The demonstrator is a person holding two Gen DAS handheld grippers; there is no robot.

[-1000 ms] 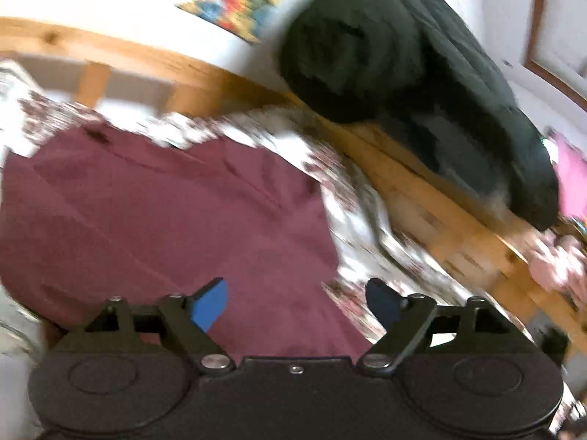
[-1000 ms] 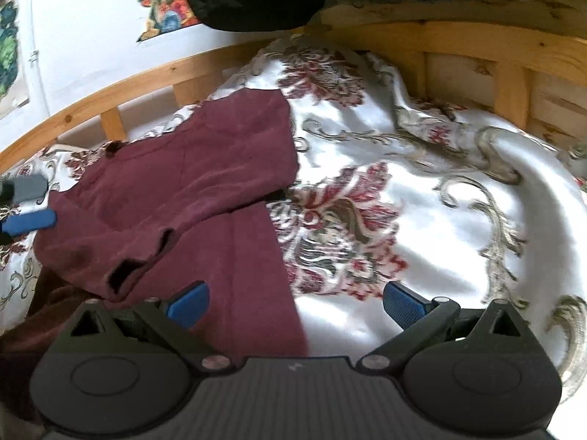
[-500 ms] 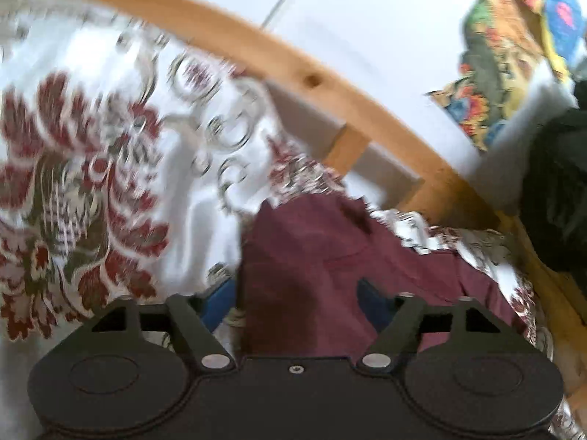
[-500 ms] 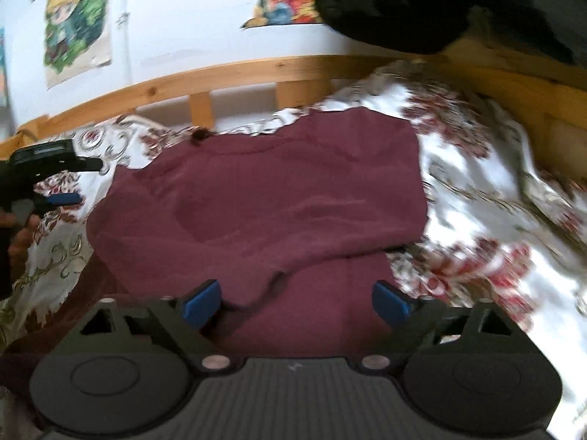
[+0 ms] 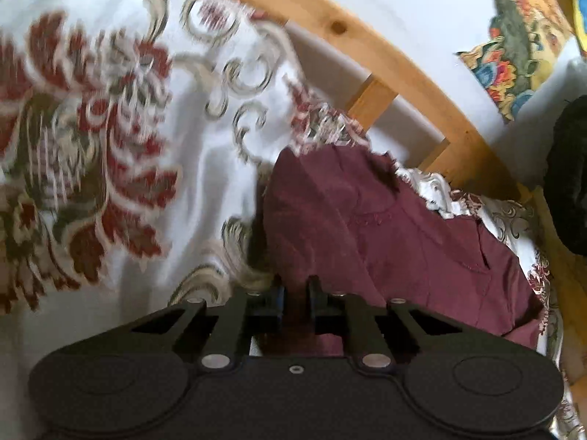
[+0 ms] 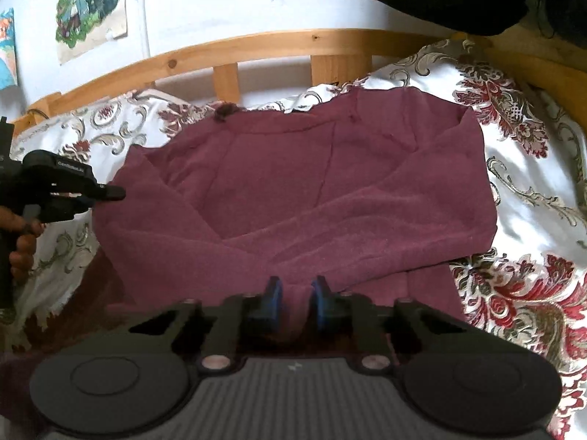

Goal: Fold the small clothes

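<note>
**Both grippers now clamped on the maroon sweater**

Half a second ago both pairs of fingers stood wide apart; now the left gripper (image 5: 295, 295) pinches the side edge of the maroon sweater (image 6: 312, 198), and the right gripper (image 6: 295, 295) pinches its near hem. The sweater lies on the floral bedspread (image 6: 528, 190), sleeves folded across its body, in front of the wooden bed rail (image 6: 256, 47).

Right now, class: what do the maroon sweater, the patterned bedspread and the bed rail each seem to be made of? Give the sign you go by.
Maroon sweater: a soft knit or fleece, it seems; matte, slightly fuzzy, with visible seams.
Patterned bedspread: probably satin-like woven fabric; bright sheen on the white ground, red and gold floral figures.
Bed rail: pale wood, likely pine; knots and grain show.
</note>
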